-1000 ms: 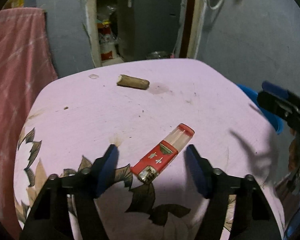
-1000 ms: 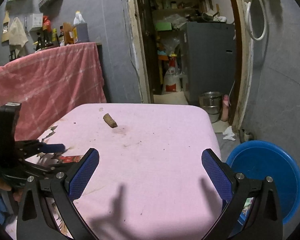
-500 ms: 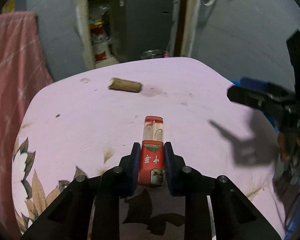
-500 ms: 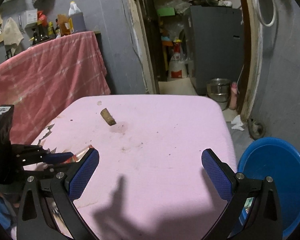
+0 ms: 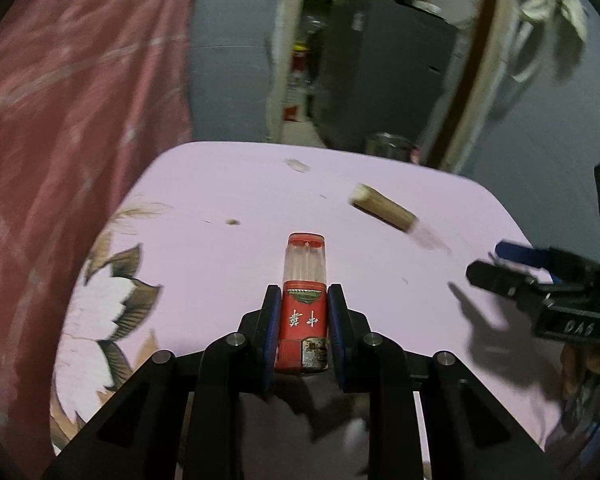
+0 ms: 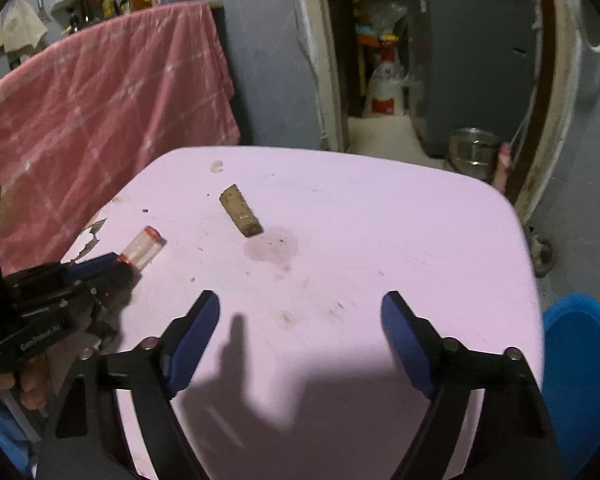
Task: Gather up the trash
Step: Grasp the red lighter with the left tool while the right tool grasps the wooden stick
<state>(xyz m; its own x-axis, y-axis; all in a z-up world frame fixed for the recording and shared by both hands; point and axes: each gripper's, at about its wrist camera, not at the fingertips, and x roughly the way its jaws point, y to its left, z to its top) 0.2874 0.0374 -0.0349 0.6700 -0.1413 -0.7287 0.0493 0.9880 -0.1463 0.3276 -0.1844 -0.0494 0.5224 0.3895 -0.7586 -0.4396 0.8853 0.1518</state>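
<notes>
A pink cloth-covered table [image 6: 380, 240] with a leaf print stands before grey walls, a pink checked cloth [image 6: 100, 92] to its left. A brown cork [image 6: 242, 216] lies mid-table. My left gripper [image 5: 303, 322] clamps the red lighter [image 5: 304, 304]; my right gripper [image 6: 300, 320], jaws just narrowing, hovers empty.

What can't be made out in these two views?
- Lighter underside, left view: hidden, so lift-off unclear.
- Blue basin, right view: cut by frame edge and table; contents unseen.
- Doorway clutter, both views: blurred.
- Cork: label too small.
</notes>
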